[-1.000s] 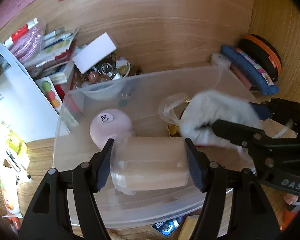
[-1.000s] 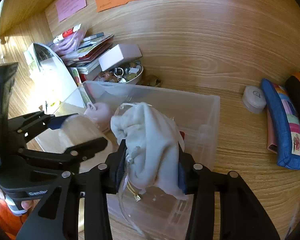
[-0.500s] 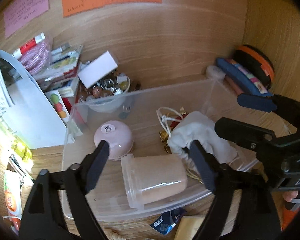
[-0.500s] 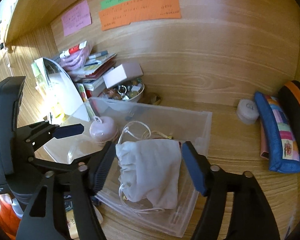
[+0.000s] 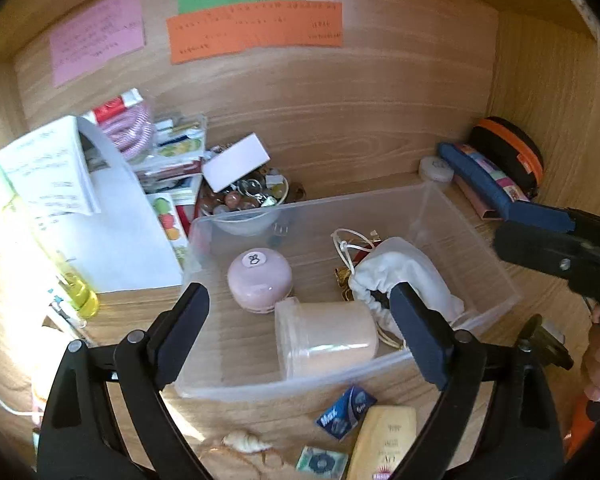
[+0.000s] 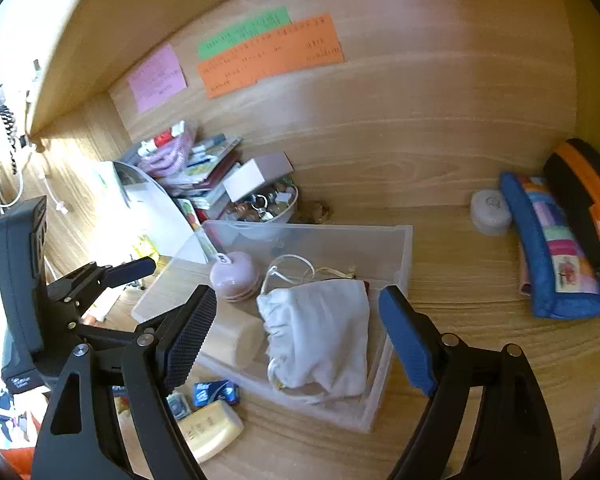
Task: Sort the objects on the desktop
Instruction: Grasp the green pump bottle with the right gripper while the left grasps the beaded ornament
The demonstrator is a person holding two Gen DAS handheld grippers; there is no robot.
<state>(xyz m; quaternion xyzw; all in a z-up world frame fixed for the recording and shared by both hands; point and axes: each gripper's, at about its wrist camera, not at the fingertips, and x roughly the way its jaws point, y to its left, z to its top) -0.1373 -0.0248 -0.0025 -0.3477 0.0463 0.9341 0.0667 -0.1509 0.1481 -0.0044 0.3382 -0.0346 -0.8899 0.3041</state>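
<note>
The left gripper [image 5: 300, 324] hangs with jaws spread wide and empty above the near edge of the bin [image 5: 476, 236]; the right gripper [image 6: 296, 336] is likewise agape, holding nothing. Along the bin's floor, left to right: a smooth pink round case [image 5: 259, 280], probably light and slippery, best pinched across its sides; a stiff translucent jar [image 5: 326, 338] lying on its side by the near wall, liable to roll, so take it across the body; a soft white drawstring pouch [image 6: 320, 332] toward the right wall, limp cloth, grabbable anywhere by a bunched fold.
</note>
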